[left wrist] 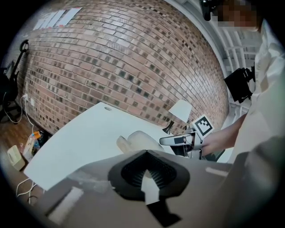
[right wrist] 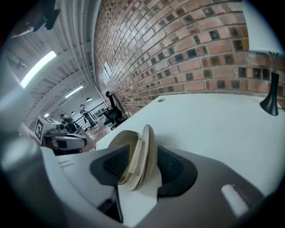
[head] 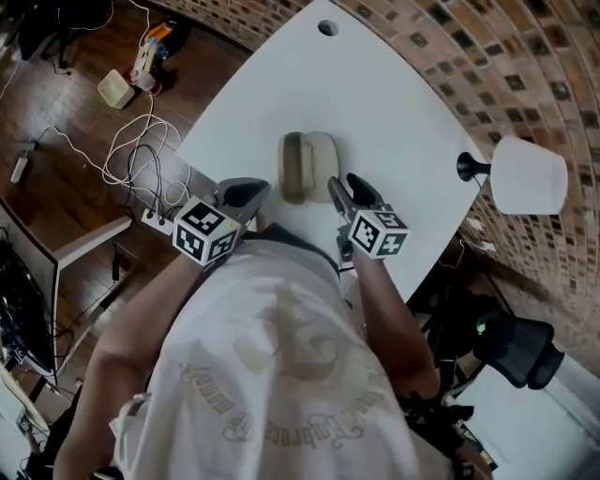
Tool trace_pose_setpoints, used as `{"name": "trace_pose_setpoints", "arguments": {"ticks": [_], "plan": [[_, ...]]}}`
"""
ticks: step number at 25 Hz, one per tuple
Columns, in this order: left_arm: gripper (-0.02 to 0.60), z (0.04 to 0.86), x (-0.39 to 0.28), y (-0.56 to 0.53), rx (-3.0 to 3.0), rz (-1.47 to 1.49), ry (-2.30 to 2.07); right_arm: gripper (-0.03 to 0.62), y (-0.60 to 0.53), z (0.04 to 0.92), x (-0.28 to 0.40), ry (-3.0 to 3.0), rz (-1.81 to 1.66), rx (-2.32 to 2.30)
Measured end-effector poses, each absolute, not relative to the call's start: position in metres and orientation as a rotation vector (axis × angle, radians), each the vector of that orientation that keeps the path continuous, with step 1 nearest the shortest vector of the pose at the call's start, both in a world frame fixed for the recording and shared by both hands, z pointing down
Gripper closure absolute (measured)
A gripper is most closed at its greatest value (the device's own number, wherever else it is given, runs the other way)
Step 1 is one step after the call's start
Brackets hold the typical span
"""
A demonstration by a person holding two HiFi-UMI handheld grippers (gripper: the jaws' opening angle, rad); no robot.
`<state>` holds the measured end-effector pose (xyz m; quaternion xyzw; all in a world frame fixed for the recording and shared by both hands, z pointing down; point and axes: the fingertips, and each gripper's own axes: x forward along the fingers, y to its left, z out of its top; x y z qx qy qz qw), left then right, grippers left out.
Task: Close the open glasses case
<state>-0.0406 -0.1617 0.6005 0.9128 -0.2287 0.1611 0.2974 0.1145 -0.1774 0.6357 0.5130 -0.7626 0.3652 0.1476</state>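
A beige glasses case [head: 307,166] lies in the middle of the white table [head: 394,103], its two shells only a narrow gap apart. In the right gripper view the case [right wrist: 133,147] stands edge-on, its near end between my right gripper's [right wrist: 141,162] spread jaws; I cannot tell whether a pad touches it. From the head view that right gripper [head: 345,190] sits at the case's near right corner. My left gripper [head: 246,194] hovers near the case's near left side, apart from it. Its jaws [left wrist: 147,153] are together with nothing between them, and the case [left wrist: 139,141] lies just beyond them.
A white lamp [head: 527,174] with a black foot stands at the table's right edge. A round cable hole [head: 327,28] is at the far end of the table. A brick wall runs behind. Cables and a power strip [head: 150,178] lie on the floor at left, a black chair [head: 514,349] at right.
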Motion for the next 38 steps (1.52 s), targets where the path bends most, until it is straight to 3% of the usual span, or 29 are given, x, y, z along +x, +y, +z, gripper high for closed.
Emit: {"name": "trace_pose_setpoints", "arguments": {"ticks": [3, 6, 7, 15, 27, 38], "plan": [[0.577, 0.602, -0.039, -0.162, 2.412, 0.428, -0.620, 0.396, -0.178, 0.655, 0.118, -2.143, 1.163, 1.442], [0.577, 0.603, -0.039, -0.158, 2.408, 0.433, -0.622, 0.495, -0.175, 0.665, 0.117, -2.127, 1.270, 1.438], [0.577, 0.603, -0.040, -0.157, 2.408, 0.435, -0.624, 0.500, -0.175, 0.665, 0.116, -2.132, 1.291, 1.446], [0.577, 0.600, -0.037, -0.153, 2.422, 0.448, -0.613, 0.507, -0.186, 0.650, 0.122, -2.168, 1.242, 1.472], [0.577, 0.600, -0.037, -0.154, 2.425, 0.450, -0.606, 0.508, -0.187, 0.628, 0.109, -2.091, 0.534, 1.324], [0.577, 0.600, -0.041, -0.152, 2.430, 0.446, -0.607, 0.476, -0.166, 0.612, 0.066, -2.184, 0.383, 1.158]]}}
